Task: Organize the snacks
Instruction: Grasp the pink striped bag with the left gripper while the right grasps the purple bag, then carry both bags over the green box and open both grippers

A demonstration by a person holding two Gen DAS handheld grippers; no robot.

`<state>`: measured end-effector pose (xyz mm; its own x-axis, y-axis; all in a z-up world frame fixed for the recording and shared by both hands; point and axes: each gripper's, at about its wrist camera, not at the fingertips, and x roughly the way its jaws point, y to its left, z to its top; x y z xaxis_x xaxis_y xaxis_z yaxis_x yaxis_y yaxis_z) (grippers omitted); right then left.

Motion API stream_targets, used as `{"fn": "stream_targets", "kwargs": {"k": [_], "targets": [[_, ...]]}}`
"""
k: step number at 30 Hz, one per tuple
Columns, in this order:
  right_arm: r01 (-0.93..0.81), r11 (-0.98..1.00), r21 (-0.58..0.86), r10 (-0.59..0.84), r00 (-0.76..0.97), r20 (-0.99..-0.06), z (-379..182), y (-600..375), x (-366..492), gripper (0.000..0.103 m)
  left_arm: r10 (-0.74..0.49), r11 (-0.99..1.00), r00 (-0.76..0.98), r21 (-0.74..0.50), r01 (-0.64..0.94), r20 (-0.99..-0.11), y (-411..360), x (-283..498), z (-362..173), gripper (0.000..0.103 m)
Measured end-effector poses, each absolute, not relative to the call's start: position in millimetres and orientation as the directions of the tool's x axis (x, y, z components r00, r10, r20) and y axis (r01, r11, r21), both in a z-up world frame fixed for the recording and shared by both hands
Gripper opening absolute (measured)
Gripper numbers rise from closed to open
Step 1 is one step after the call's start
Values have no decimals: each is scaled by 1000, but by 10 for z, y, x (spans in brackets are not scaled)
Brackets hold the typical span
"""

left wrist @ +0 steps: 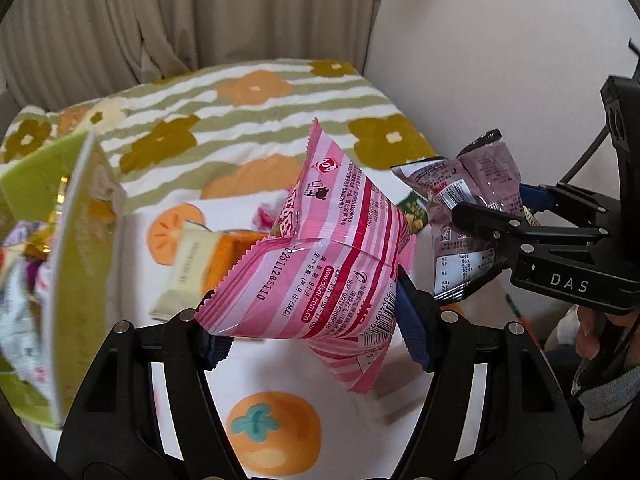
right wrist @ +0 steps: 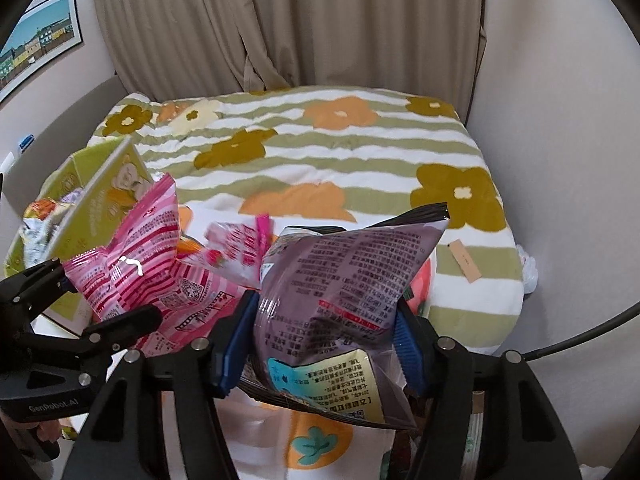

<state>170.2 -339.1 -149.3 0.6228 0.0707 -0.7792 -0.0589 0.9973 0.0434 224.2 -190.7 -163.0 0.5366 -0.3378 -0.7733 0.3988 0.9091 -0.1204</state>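
The left gripper (left wrist: pixel 312 328) holds a pink bag (left wrist: pixel 320 256) between its blue pads, and the right gripper (right wrist: pixel 324 344) holds a purple bag (right wrist: pixel 340 300) in the same way. Both bags are pinched near the lower part and stand up in the air above the bed (right wrist: pixel 360 140), probably so that they can be carried without dragging over the blanket. The two grippers are near each other, the left one just beside the right, but the bags do not seem to touch.

On the left side lies a green box (right wrist: pixel 100 200) with its flap open, and some snacks already sit inside it. This looks like the place where the bags should go. More packets lie loose on the bed: a cream one (left wrist: pixel 188 268) and another pink one (right wrist: pixel 240 248) between the grippers and the box.

The far part of the bed is free, so there is much room there. The wall (left wrist: pixel 500 60) is close on the right side, and the box flap stands up, so a bag may catch on its edge when it goes in.
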Motion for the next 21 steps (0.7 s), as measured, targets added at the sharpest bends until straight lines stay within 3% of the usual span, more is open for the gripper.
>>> {"fn": "stream_targets", "kwargs": {"k": [5, 12, 21], "targets": [[-102, 988, 117, 155, 646, -748, -1119, -3085, 1645, 59, -352, 920, 569, -161, 358, -743, -1416, 2202, -1203, 65], [-193, 967, 167, 255, 694, -674, -629, -2368, 1740, 59, -256, 956, 656, -87, 280, -710, -493, 2237, -662, 66], [-295, 936, 191, 348, 693, -632, -396, -1184, 2195, 59, -171, 983, 659, -81, 165, -732, 802, 2707, -527, 66]]}}
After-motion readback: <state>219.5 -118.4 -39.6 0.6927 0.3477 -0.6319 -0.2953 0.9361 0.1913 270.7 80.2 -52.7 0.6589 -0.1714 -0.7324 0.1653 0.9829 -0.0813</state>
